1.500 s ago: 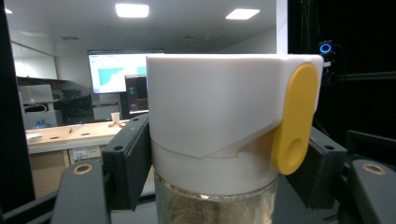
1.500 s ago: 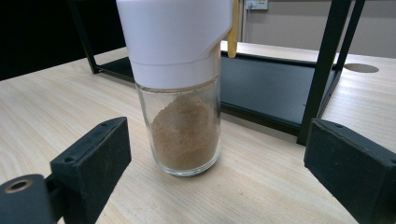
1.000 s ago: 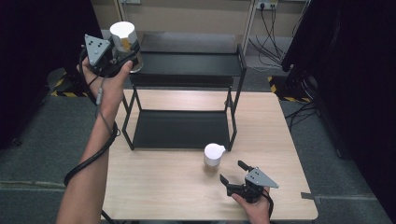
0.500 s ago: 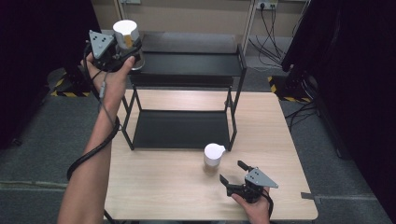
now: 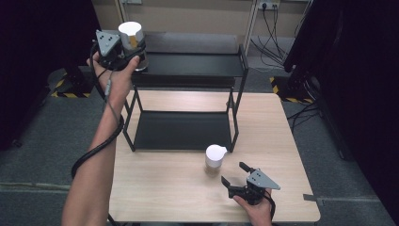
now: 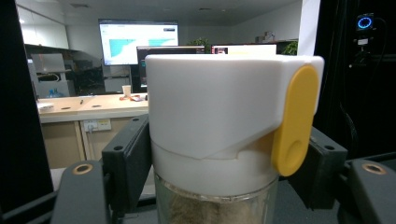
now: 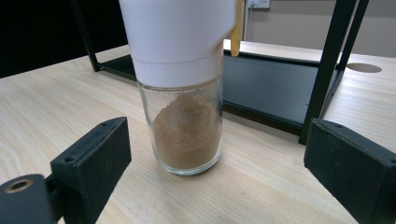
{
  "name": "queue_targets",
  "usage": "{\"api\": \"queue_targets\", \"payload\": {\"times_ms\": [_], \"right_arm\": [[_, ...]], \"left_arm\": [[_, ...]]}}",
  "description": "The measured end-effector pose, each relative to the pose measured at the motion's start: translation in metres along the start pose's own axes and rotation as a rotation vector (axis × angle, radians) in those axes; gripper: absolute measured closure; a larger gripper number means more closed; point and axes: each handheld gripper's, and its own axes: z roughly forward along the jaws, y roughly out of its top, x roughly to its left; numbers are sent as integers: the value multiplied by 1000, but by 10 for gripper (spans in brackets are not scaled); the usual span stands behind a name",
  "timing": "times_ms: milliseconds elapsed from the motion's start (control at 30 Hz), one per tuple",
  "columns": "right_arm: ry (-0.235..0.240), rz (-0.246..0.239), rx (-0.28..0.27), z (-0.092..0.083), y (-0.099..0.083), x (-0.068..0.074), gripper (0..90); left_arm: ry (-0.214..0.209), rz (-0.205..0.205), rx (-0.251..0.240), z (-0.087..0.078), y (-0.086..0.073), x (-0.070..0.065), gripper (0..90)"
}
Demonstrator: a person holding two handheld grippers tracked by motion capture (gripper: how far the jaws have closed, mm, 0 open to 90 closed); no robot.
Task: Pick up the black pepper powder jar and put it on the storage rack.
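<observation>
While raised, left hand-held gripper clamps jar.

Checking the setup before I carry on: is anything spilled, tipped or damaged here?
Nothing stands out. The jar on the table stands upright with its lid on, and no powder lies around it. The left tongs hold the other jar upright over the rack's top shelf.

A pale wooden table carries a black two-tier metal shelf rack at twelve o'clock and a white-lidded glass spice jar near centre, toward five o'clock.
</observation>
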Motion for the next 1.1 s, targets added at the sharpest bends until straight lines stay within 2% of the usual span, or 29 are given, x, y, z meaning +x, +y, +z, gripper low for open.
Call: {"api": "queue_targets", "payload": {"times_ms": [233,333,400,533,600,833,1100], "right_arm": [[0,0,-1,0,0,0,76],[1,-3,0,0,0,0,76],[1,-3,0,0,0,0,76],[2,-3,1,0,0,0,76],[1,-4,1,0,0,0,76],[1,-4,2,0,0,0,76],[2,-1,2,0,0,0,75]], "left_arm": [[-3,-14,6,2,1,1,302],[-10,-7,12,2,2,2,299],[-10,-19,2,1,1,2,284],[23,-16,-28,-4,-3,-4,194],[26,-7,-39,-8,-3,-6,172],[39,11,-42,-19,-5,-12,149],[22,-4,-52,-32,-11,-13,145]]}}
